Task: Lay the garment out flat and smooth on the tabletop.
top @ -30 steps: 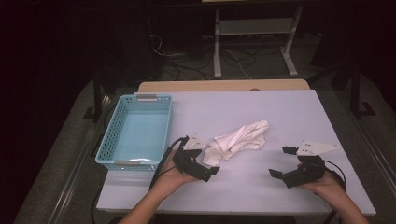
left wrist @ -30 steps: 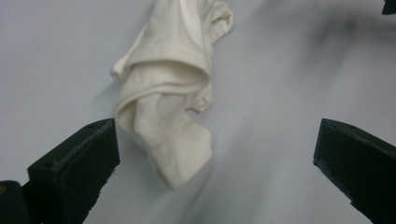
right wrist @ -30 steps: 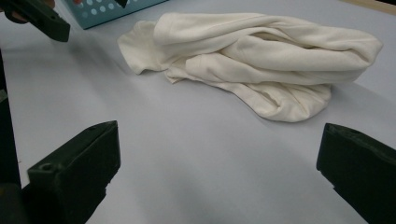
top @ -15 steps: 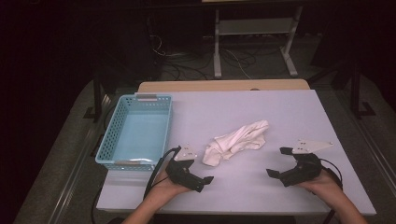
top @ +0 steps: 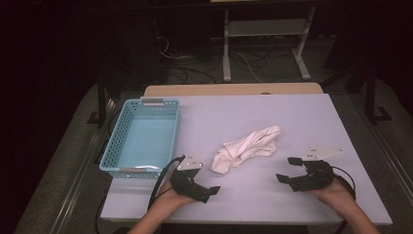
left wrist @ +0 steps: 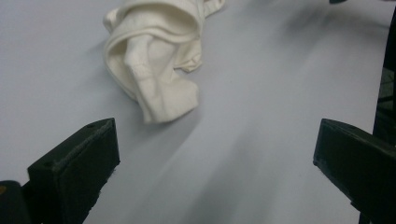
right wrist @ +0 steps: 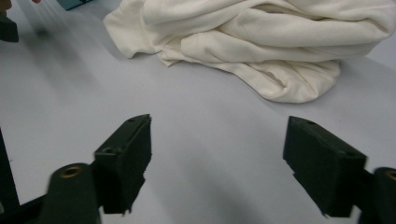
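White cloth (top: 247,147) is lying crumpled near the middle of the table (top: 292,112) in the high view, stretching from lower left to upper right. The blue basket (top: 142,136) is sitting well to its left, near the table's left edge. The left gripper (top: 207,191) is resting low on the table just below the cloth's lower end, not touching it, with a hand gripping it from the near edge. The right gripper (top: 287,169) is sitting to the right of the cloth, apart from it, pointing left toward it.

Through the left gripper view, the cloth (left wrist: 156,65) is lying ahead and to the left of the black jaws, which are standing wide apart with nothing but bare table (left wrist: 261,140) between them.

Through the right gripper view, the cloth (right wrist: 261,42) is spreading across the top, beyond the jaw tips and clear of them. These jaws have just been closing somewhat, yet they are gaping apart over bare table (right wrist: 215,154), grasping nothing.
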Demonstrator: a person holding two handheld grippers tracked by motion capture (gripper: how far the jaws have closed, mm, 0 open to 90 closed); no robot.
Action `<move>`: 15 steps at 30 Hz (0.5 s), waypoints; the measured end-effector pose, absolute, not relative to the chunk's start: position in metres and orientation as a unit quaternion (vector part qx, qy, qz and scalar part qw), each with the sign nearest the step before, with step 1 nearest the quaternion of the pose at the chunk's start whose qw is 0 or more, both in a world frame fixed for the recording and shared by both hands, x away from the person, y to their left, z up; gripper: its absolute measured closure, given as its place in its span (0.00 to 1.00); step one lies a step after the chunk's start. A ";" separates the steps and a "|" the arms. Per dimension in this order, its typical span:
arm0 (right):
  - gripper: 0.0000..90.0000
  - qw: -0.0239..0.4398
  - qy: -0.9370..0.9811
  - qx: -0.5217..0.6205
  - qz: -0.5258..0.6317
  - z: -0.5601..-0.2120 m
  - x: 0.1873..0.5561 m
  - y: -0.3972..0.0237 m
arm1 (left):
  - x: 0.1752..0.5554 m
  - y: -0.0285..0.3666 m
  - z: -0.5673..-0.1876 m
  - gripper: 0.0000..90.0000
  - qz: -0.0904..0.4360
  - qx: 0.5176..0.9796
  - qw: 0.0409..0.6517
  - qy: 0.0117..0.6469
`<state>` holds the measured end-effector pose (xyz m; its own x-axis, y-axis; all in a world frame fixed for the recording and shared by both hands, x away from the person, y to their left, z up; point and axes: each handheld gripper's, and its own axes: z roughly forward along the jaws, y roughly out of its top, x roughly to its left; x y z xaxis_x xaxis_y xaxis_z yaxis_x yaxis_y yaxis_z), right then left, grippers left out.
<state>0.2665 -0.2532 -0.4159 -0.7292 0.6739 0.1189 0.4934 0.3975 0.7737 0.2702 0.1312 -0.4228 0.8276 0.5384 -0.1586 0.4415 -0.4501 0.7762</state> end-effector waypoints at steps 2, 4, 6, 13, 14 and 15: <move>0.32 0.107 0.829 0.355 0.419 -0.416 0.266 -0.253 | 0.270 0.132 -0.422 0.00 0.062 0.849 0.440 0.287; 0.38 0.102 0.829 0.359 0.417 -0.416 0.268 -0.253 | 0.270 0.133 -0.422 0.00 0.061 0.849 0.439 0.288; 0.43 0.102 0.830 0.363 0.412 -0.416 0.271 -0.252 | 0.271 0.134 -0.422 0.00 0.062 0.849 0.438 0.288; 0.61 0.096 0.837 0.359 0.402 -0.413 0.275 -0.245 | 0.272 0.135 -0.423 0.00 0.064 0.851 0.435 0.286; 0.64 0.095 0.839 0.356 0.400 -0.413 0.275 -0.244 | 0.272 0.135 -0.423 0.00 0.067 0.852 0.435 0.285; 0.66 0.095 0.841 0.354 0.399 -0.413 0.276 -0.243 | 0.272 0.135 -0.422 0.00 0.069 0.853 0.433 0.284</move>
<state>0.2756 -0.2431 -0.4133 -0.7312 0.6711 0.1227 0.5196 0.4312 0.7376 0.2720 0.1350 -0.4224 0.8296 0.5433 -0.1288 0.4243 -0.4634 0.7779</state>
